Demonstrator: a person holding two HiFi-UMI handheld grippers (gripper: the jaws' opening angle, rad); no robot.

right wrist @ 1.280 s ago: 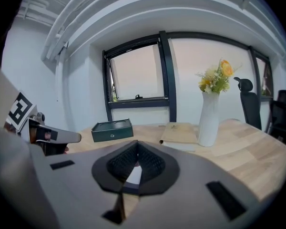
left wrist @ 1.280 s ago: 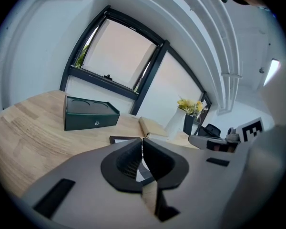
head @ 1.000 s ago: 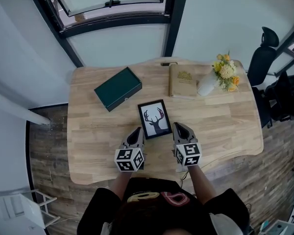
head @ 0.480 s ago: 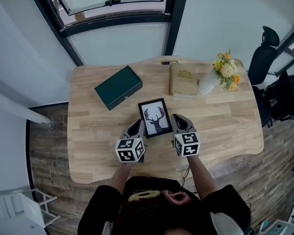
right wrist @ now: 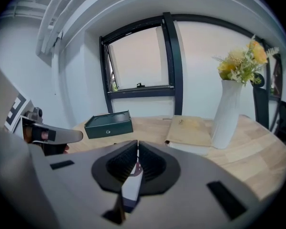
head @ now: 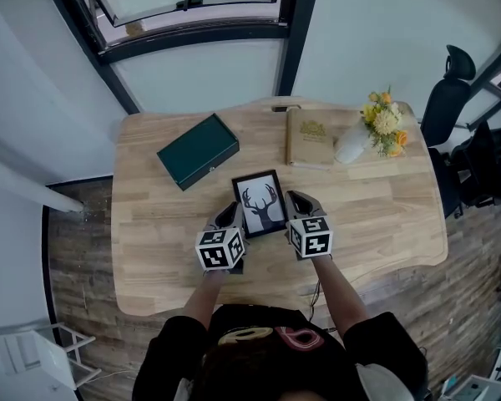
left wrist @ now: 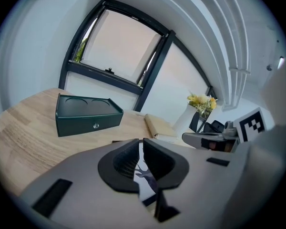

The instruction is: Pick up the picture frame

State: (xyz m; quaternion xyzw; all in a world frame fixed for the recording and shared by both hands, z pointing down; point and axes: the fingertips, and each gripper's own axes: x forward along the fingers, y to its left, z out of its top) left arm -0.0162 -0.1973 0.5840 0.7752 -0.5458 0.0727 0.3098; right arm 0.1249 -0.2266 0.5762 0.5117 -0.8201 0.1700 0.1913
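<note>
A black picture frame [head: 261, 203] with a deer silhouette lies flat on the wooden table [head: 376, 215]. My left gripper [head: 232, 216] is at the frame's lower left edge, and my right gripper [head: 296, 200] is at its right edge. Both point away from me with the jaws shut and nothing between the pads. In the left gripper view the shut tips [left wrist: 140, 144] sit over the frame [left wrist: 146, 179], which shows through the slit below them. The right gripper view gives the same picture: shut tips [right wrist: 137, 149] with a strip of the frame [right wrist: 131, 186] beneath. I cannot tell whether either gripper touches the frame.
A dark green box [head: 199, 149] lies at the back left of the table. At the back right are a tan book [head: 311, 137] and a white vase [head: 351, 144] of yellow flowers. A black office chair [head: 447, 98] stands past the table's right end. A window is behind.
Both grippers have moved forward across the table, from below the frame's near corners to alongside its left and right edges. The frame has not moved.
</note>
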